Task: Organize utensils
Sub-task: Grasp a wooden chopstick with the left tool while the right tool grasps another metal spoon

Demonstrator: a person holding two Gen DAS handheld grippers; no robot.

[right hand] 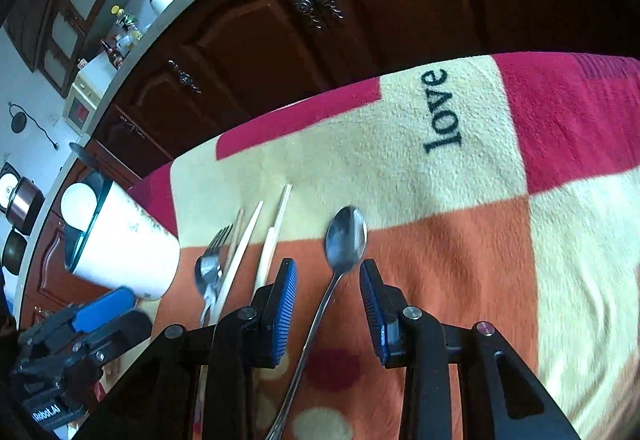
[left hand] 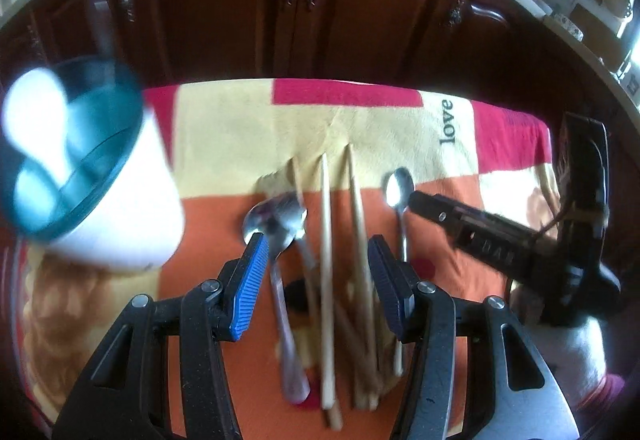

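Both tongs share one build: black plastic arms with triangular cut-outs, silver round screws at the pivots, and ribbed blue pads. The left tongs (left hand: 316,272) fill the frame's six o'clock edge; the right tongs (right hand: 328,300) likewise.

We see daylight glare at the left view's far right edge. The cup (left hand: 96,168) left of our left gripper (left hand: 316,280) smears with motion blur. Fisheye bends the cabinets (right hand: 320,40), and corners go black.
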